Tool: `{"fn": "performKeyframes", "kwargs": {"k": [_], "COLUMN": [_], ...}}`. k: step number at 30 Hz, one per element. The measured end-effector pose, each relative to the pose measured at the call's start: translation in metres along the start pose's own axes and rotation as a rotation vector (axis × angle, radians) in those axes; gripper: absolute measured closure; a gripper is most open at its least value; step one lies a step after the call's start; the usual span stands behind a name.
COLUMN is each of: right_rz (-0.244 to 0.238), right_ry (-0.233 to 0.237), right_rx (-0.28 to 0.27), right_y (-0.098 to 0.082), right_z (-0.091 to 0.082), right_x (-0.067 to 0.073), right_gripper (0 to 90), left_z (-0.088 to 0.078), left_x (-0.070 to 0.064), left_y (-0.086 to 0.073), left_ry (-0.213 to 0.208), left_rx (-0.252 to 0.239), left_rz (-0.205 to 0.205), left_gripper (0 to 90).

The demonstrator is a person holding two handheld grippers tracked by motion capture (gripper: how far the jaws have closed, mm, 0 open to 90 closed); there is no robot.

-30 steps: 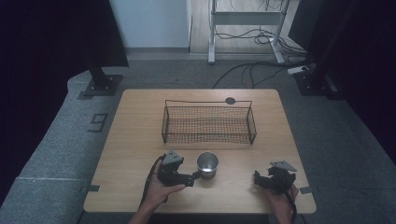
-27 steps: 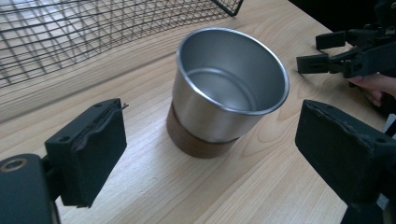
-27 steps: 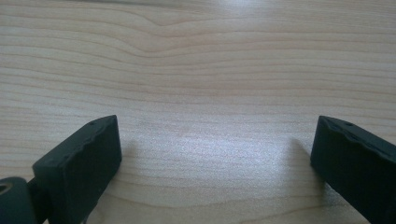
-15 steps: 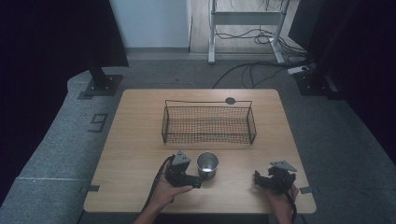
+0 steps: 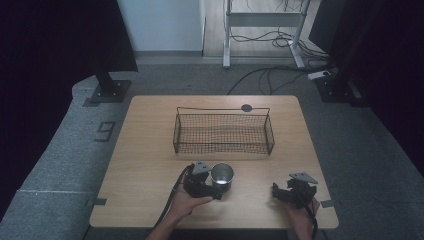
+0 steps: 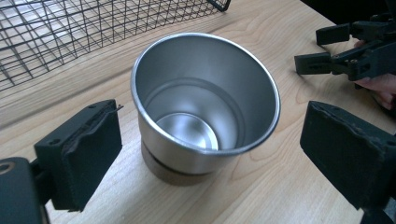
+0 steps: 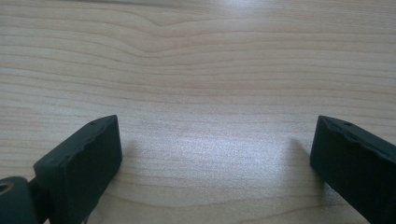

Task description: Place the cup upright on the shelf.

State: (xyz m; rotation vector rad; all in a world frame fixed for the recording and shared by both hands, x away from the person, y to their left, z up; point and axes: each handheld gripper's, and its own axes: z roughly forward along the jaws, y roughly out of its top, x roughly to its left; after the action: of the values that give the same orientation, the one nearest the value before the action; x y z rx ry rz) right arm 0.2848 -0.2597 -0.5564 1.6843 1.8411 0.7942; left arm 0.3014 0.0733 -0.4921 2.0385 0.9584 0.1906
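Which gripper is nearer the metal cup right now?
Left. The left gripper is right at the cup, jaws open on either side of it. The right gripper sits apart toward the table's right edge, open over bare wood.

A lab: bare wooden table [image 5: 150,150], dark curtains [image 5: 50,40], floor cables [image 5: 260,75] (taped marks too).

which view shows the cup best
The left gripper view: the cup sits close up between the open left tool jaws, upright and empty, its inside plain. The high view shows it small, beside that tool, in front of the basket. The right gripper view shows bare table.
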Motion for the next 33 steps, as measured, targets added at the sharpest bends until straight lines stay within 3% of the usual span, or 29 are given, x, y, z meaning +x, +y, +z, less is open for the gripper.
{"fn": "performKeyframes", "kwargs": {"k": [16, 33], "right_rz": [0.001, 0.000], "right_ry": [0.001, 0.000], "right_rx": [0.000, 0.000], "right_y": [0.000, 0.000], "right_z": [0.000, 0.000], "right_x": [0.000, 0.000], "right_gripper": [2.1, 2.2], "left_z": [0.028, 0.036], "left_x": [-0.002, -0.003], "left_y": [0.007, 0.005], "left_ry": [0.043, 0.052], "left_rx": [0.013, -0.017], "left_rz": [0.016, 0.033], "left_gripper": [3.9, 13.1]}}
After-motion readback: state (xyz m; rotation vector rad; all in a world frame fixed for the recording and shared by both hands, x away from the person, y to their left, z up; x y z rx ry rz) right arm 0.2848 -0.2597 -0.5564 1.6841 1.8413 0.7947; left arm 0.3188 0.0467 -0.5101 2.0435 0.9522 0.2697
